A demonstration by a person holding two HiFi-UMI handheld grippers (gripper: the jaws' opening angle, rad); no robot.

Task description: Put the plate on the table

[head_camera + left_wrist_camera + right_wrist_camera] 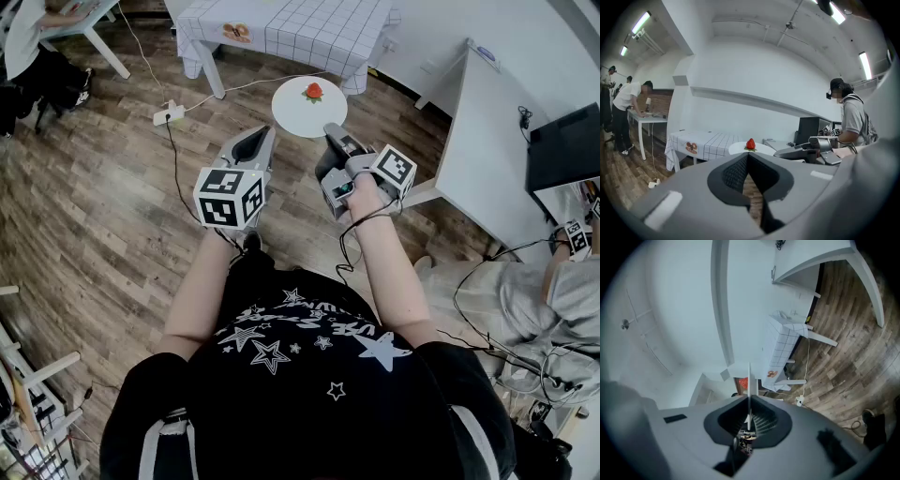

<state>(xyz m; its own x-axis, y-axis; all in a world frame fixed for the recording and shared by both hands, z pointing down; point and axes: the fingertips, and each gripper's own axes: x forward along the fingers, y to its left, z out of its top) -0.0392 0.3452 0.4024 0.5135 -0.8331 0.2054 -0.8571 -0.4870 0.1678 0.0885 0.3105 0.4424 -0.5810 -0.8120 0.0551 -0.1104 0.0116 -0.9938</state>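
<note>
A round white plate [307, 110] with a red strawberry [313, 91] on it hangs level above the wooden floor. My right gripper [334, 137] is shut on the plate's near rim. In the right gripper view the plate [749, 380] shows edge-on between the jaws of my right gripper [749, 401], with the strawberry [743, 383] beside it. My left gripper [263, 139] is shut and empty, just left of the plate and apart from it. From my left gripper [748, 157] the plate [740, 148] and strawberry [750, 144] are seen ahead. The table with the checked cloth [309, 28] stands just beyond the plate.
A white desk [487, 131] with a black monitor [562, 145] stands at the right, and a seated person [525, 300] is beside it. A power strip [169, 115] and cable lie on the floor at left. Another person [28, 56] stands at the far left table.
</note>
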